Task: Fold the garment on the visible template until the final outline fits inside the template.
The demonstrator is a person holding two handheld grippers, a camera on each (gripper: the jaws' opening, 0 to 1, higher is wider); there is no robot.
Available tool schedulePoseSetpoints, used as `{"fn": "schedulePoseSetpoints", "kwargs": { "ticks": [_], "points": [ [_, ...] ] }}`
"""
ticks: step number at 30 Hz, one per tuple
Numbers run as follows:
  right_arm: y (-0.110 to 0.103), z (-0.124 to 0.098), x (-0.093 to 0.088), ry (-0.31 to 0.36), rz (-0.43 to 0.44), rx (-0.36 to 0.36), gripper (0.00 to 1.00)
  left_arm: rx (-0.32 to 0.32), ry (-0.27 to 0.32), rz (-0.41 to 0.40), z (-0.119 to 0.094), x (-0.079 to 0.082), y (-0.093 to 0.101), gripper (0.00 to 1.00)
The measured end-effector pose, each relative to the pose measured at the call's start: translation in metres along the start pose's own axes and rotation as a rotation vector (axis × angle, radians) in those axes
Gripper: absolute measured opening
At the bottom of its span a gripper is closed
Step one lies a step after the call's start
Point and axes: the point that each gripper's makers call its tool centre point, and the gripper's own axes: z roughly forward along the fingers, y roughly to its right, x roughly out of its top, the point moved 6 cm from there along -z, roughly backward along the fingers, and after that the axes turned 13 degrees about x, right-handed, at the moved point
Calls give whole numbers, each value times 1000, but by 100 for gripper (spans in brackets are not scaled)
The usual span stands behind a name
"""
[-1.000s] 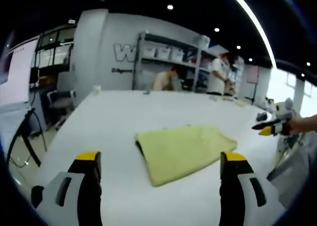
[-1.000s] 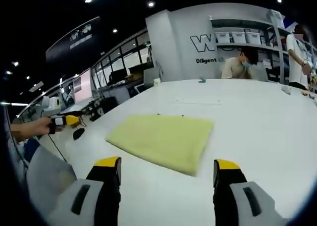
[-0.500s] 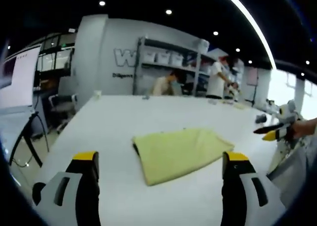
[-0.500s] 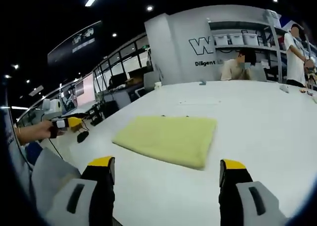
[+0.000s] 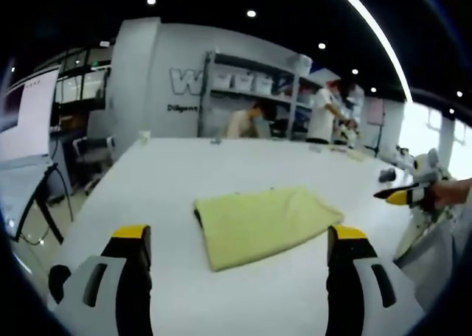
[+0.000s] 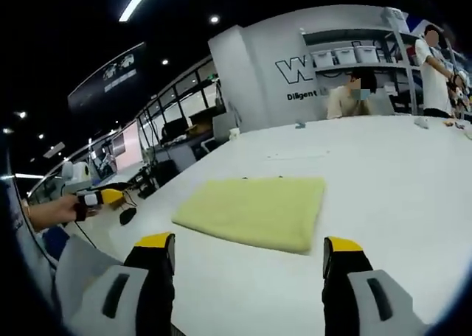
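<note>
Jaws of the left gripper (image 5: 234, 277) stand spread wide apart in the left gripper view, with nothing between them. They have yellow tips and hang above the white surface (image 5: 147, 174). Past them, near the middle of the surface, lies the yellow garment (image 5: 264, 222). It is folded flat into a neat shape with four sides. No jaw touches it. At the right edge of this view the right gripper (image 5: 398, 195) pokes in, held by a hand (image 5: 446, 192). It is well apart from the garment. Far behind, shelves (image 5: 254, 85) stand by a grey wall, and people are near them.

In the right gripper view, the right gripper (image 6: 247, 281) also has its jaws spread wide and holds nothing. The folded garment (image 6: 258, 211) lies on the surface (image 6: 383, 166) just beyond them, flat and on its own. At the left side the left gripper (image 6: 99, 197) comes in, held by a hand (image 6: 51, 211), away from the garment. I cannot tell where the template is.
</note>
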Motion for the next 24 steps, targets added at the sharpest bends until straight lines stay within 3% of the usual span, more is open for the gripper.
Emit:
{"fn": "schedulePoseSetpoints", "kwargs": {
  "ticks": [5,24],
  "points": [
    [2,1,-5,-38,4,12,76,14,25,-56,-4,1,0,93],
    [-3,3,-8,-53,6,33,76,26,2,-30,-12,-6,-2,89]
  ]
}}
